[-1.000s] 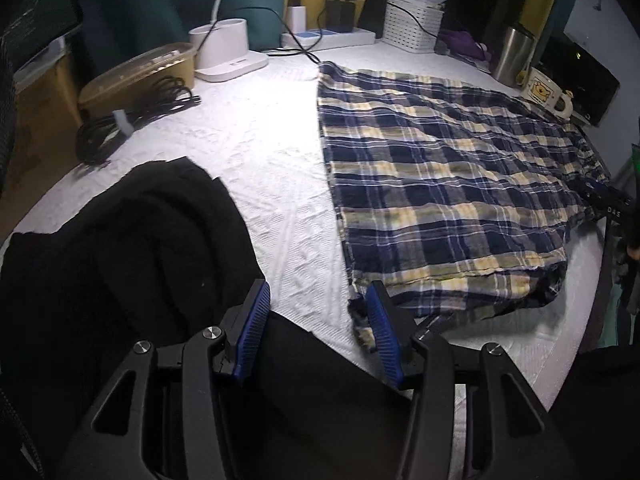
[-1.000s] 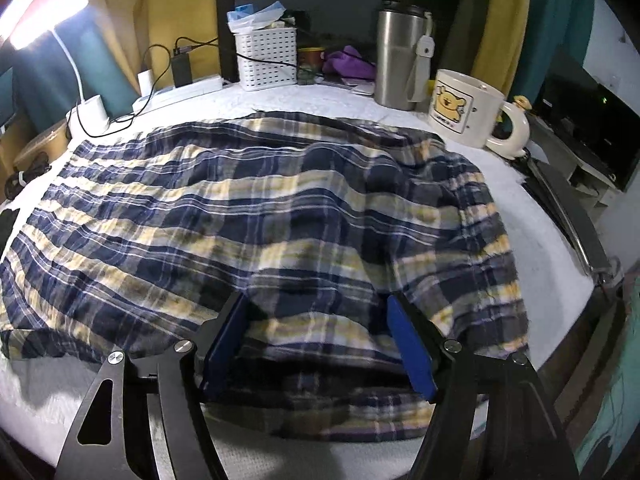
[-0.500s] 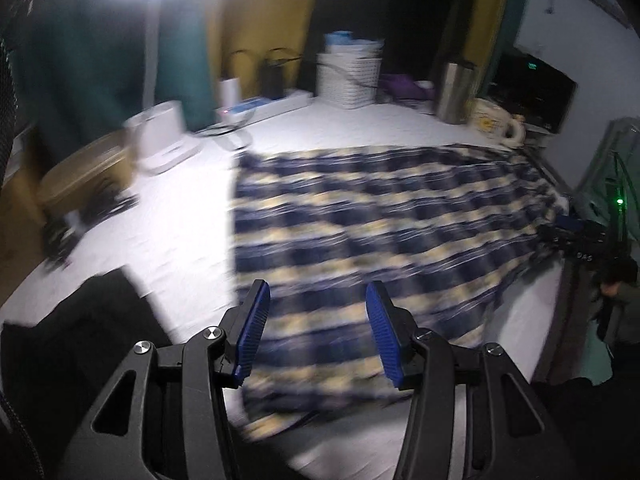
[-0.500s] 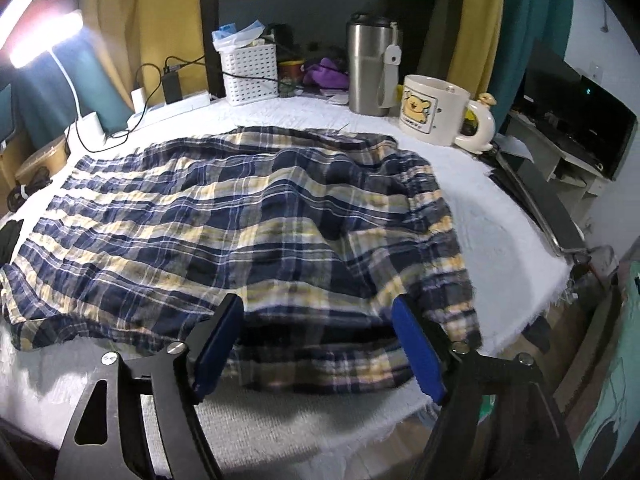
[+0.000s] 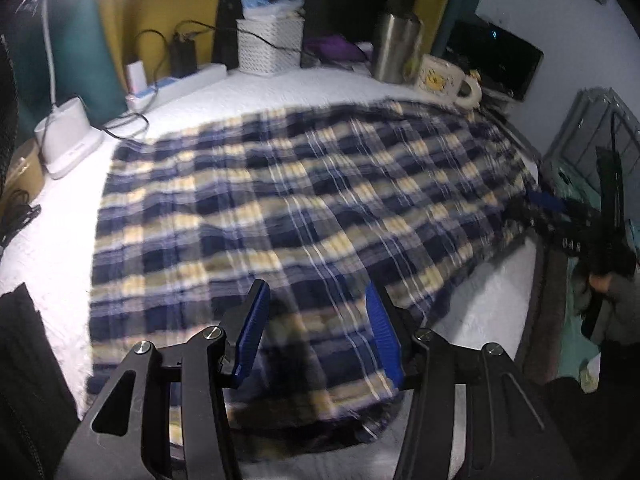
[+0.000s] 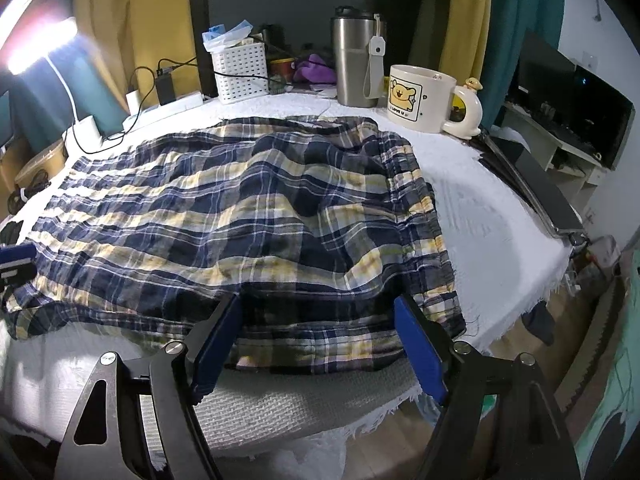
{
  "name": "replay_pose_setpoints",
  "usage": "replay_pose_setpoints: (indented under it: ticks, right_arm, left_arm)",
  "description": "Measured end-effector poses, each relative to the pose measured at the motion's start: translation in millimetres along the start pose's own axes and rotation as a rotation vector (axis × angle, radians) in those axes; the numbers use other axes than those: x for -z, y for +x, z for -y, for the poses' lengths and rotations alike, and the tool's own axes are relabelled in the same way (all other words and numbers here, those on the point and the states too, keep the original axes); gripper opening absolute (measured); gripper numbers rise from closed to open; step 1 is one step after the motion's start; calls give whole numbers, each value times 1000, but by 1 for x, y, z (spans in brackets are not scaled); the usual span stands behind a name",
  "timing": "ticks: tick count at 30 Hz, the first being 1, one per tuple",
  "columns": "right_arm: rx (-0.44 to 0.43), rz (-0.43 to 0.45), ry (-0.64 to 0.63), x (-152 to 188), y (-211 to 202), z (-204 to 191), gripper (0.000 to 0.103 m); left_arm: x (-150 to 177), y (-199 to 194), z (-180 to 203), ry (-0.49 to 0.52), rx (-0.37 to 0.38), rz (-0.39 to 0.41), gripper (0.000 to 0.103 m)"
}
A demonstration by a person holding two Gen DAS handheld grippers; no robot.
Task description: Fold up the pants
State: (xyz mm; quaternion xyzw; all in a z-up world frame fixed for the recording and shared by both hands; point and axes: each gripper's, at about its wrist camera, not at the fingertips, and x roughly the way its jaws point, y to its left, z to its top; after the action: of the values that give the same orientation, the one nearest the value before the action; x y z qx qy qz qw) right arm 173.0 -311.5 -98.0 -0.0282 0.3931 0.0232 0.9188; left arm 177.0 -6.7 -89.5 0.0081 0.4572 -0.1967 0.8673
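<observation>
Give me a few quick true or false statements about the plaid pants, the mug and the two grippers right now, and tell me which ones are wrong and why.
1. The plaid pants lie spread out on the white table cover. True.
2. The right gripper is clamped on the pants. False: its jaws stand open, with the near edge of the pants between them but not pinched.
3. The bear mug stands upright beside the steel tumbler. True.
4. The mug sits on top of the pants. False: it stands on the cover beyond them.
5. The left gripper holds a black garment. False: its jaws are open over the pants, holding nothing.
</observation>
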Motion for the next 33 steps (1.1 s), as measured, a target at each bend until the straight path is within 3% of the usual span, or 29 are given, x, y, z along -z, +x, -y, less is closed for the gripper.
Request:
replay_pose_setpoints:
  ticks: [3, 8, 12, 15, 18, 19, 20, 23, 27, 28, 29, 32, 33]
  right_arm:
    - [-1, 1, -1, 0, 1, 0, 79]
    - [-30, 28, 34, -3, -10, 6, 79]
    - [-3, 67, 54, -7, -26, 13, 79]
    - [16, 64, 101, -5, -28, 27, 79]
    - [5, 33, 175, 1, -20, 43, 79]
    - [-2, 24, 192, 3, -17, 47, 79]
    - [-6, 17, 205, 5, -14, 49, 79]
    - [-37, 9, 237, 7, -7, 52, 79]
    - [-40, 21, 229, 6, 0, 51, 79]
    - [-34, 26, 225, 5, 1, 51, 71]
    - [-13, 30, 216, 5, 1, 51, 56]
    - [2, 38, 216, 6, 2, 60, 37]
    - [-3, 40, 209, 6, 2, 62, 36]
  left_arm:
    - [9, 3, 7, 8, -3, -32, 50]
    - [17, -15, 22, 53, 42, -7, 50]
    - [24, -18, 38, 131, 57, -16, 53]
    - [32, -4, 45, 168, 16, -59, 56]
    - [37, 0, 46, 190, -9, -45, 55]
    - [37, 0, 46, 193, -14, -40, 49]
    - [38, 0, 45, 195, -26, -36, 35]
    - [38, -3, 41, 184, -55, -28, 12]
    - [43, -8, 45, 176, -66, -16, 6]
    - [44, -10, 46, 178, -65, -16, 6]
    - [46, -11, 48, 177, -64, -16, 5]
    - [52, -13, 50, 159, -66, -17, 5]
    - [55, -14, 50, 147, -67, -11, 5]
